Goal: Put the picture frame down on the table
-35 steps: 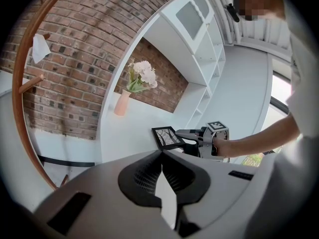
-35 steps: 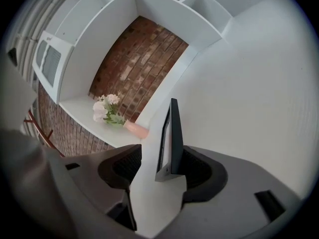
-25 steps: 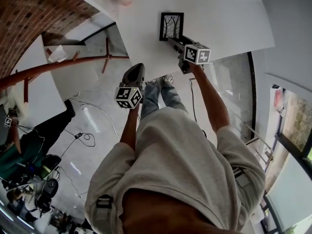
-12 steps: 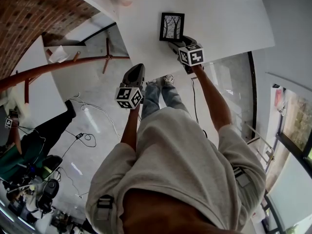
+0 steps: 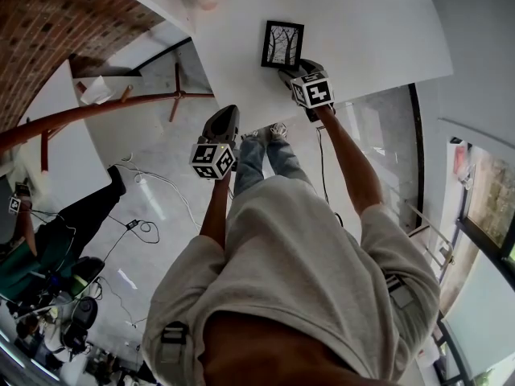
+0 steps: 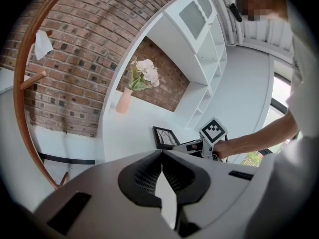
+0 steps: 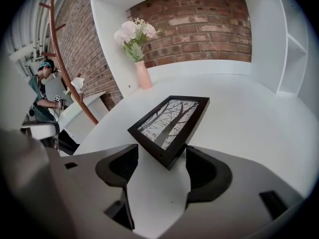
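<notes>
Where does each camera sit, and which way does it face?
Head view: on the head, facing steeply down at the table and picture frame; the person's torso, left gripper and right gripper show.
Left gripper view: over its shut jaws toward the table; the person's right forearm shows.
Right gripper view: along its open jaws at the picture frame's corner.
Shared: all three show the picture frame.

One picture frame (image 7: 169, 121), one vase (image 7: 143, 76)
</notes>
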